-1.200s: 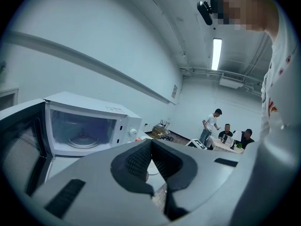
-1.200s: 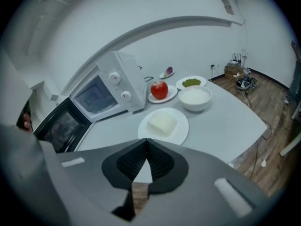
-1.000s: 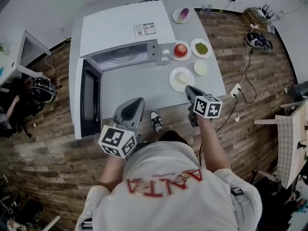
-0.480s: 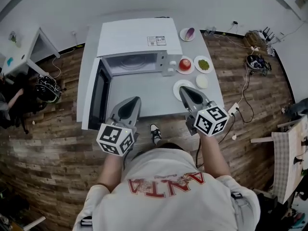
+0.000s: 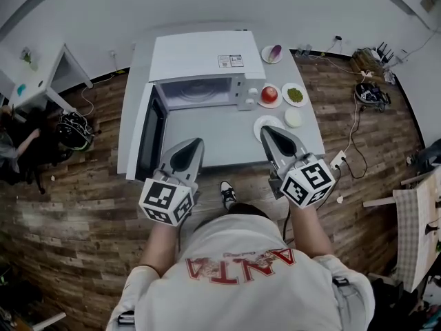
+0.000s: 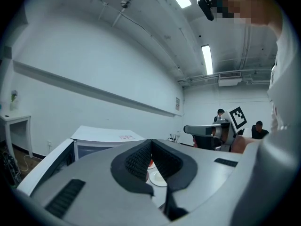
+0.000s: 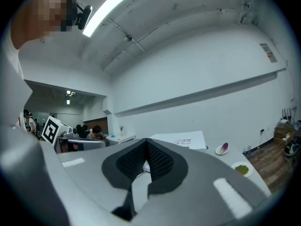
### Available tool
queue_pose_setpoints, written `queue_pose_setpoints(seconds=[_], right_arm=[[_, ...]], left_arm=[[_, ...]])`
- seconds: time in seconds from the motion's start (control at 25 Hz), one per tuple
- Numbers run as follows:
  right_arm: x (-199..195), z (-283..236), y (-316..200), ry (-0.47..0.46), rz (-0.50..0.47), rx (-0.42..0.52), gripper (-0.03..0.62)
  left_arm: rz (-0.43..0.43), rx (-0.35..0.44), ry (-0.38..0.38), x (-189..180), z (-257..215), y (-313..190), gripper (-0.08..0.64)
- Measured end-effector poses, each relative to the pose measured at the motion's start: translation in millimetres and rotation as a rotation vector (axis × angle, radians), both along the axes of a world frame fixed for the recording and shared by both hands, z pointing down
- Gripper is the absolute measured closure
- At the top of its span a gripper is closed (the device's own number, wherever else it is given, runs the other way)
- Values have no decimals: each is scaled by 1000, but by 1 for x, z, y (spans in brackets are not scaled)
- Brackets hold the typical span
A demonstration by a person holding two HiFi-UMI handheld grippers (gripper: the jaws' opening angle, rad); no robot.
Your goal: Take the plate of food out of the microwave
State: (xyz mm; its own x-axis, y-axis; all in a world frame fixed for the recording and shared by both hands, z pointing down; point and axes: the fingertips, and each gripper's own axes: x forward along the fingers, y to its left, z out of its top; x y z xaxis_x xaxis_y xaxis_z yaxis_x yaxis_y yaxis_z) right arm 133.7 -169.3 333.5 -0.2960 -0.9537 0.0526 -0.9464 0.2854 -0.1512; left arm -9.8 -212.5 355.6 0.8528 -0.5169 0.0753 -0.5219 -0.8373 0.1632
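We hold the left tongs (image 5: pixel 195 144) and right tongs (image 5: pixel 268 132) pinched shut on nothing, level over the tabletop (image 5: pixel 207 135), because the plate of food (image 5: pixel 259 124) already sits outside the open, emptied microwave (image 5: pixel 200 67).

R gripper (image 7: pixel 146 143) jaws shut, nothing betw. them. Beyond: microwave (image 7: pixel 181 139) top; purple-food plate (image 7: pixel 222 149), greens plate (image 7: pixel 241 169) by table (image 7: pixel 229 158) right edge.

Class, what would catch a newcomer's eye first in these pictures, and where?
The white microwave stands with its door swung open to the left. Before it hover the left hand-held gripper and right hand-held gripper, both shut and empty. A red apple sits right of the microwave.
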Motion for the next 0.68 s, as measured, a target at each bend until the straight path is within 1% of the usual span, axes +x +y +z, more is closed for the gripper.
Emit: queue_pose_setpoints(seconds=[0.16,0.36,0.68], right_arm=[[-10,4,6,1,-6,-14,591],[-22,9,7,3,-24,-30,591],[-28,15,11,-5,-52,-44,591]], left_arm=[[-6,2,4,-9,-1,9,551],[-7,-19,6,-17,7,18,551],[-16,-23,4,-22,12,27,551]])
